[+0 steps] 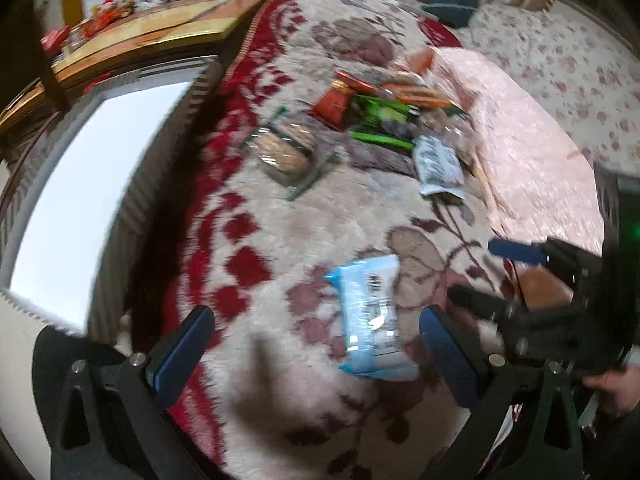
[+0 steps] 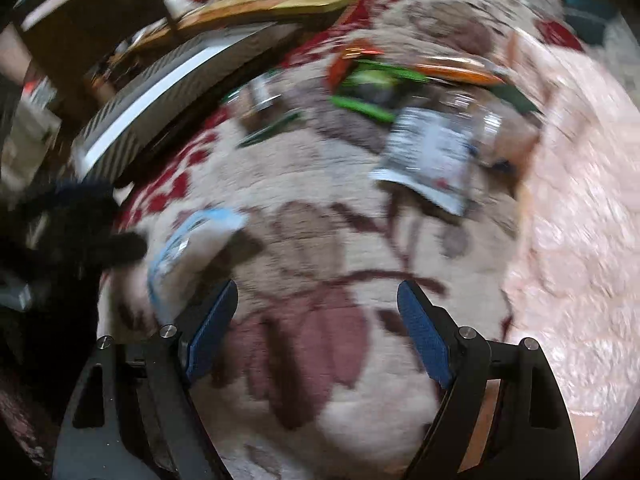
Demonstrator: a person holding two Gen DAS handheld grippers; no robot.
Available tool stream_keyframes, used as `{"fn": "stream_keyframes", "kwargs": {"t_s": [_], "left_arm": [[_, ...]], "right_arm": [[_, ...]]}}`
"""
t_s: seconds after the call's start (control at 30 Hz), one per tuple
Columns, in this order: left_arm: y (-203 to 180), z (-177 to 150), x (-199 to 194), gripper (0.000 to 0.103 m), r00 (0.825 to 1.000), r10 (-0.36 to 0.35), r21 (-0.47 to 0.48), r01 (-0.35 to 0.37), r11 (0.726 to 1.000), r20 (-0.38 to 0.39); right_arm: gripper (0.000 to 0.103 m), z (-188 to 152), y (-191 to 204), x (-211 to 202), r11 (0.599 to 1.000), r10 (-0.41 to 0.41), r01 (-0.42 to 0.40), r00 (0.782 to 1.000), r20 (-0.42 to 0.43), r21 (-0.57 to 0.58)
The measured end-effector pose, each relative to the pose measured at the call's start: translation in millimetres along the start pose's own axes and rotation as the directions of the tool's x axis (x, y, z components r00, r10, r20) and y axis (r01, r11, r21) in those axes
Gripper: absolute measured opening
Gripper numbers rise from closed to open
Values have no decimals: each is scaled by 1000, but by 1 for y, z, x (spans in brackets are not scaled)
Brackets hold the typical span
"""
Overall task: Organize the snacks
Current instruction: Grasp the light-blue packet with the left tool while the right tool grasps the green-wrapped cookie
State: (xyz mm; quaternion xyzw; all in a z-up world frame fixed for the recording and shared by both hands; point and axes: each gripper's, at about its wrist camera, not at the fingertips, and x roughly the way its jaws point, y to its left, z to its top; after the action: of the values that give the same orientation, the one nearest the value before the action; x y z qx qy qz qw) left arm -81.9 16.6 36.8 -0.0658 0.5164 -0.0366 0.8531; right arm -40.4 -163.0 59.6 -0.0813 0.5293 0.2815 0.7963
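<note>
A light blue snack packet (image 1: pixel 374 314) lies on the patterned rug between the open fingers of my left gripper (image 1: pixel 316 344), nearer the right finger. It also shows blurred at the left of the right wrist view (image 2: pixel 188 240). Farther off lie a clear pack of biscuits (image 1: pixel 284 152), a green packet (image 1: pixel 384 122), a red packet (image 1: pixel 334 102), orange packets (image 1: pixel 420 94) and a grey-white packet (image 1: pixel 438 164) (image 2: pixel 430 156). My right gripper (image 2: pixel 316 328) is open and empty above the rug; it also shows at the right of the left wrist view (image 1: pixel 480 272).
A white box with a striped rim (image 1: pixel 80 200) (image 2: pixel 160 96) stands left of the rug. A pink quilted cloth (image 1: pixel 532 152) (image 2: pixel 580 240) lies at the right. A wooden table (image 1: pixel 152 36) with small items stands behind.
</note>
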Motion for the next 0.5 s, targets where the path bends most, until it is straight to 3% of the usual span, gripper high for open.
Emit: {"fn": "stream_keyframes", "kwargs": {"t_s": [0.13, 0.2, 0.33, 0.4, 0.5], "left_arm": [[-13, 4, 13, 102, 999, -27, 38, 28, 999, -32], [-16, 6, 21, 94, 998, -35, 44, 37, 998, -53], [-18, 6, 42, 66, 992, -49, 34, 53, 998, -120], [-19, 5, 43, 61, 994, -36, 44, 40, 998, -104], [-15, 6, 39, 38, 997, -21, 43, 25, 999, -78]], "right_arm": [[83, 4, -23, -2, 996, -21, 20, 1000, 20, 82], [83, 3, -29, -3, 994, -18, 15, 1000, 21, 110], [83, 6, -33, -5, 993, -19, 16, 999, 29, 115], [83, 10, -33, -5, 993, -26, 22, 999, 33, 114], [83, 17, -38, -2, 991, -32, 27, 999, 42, 128]]}}
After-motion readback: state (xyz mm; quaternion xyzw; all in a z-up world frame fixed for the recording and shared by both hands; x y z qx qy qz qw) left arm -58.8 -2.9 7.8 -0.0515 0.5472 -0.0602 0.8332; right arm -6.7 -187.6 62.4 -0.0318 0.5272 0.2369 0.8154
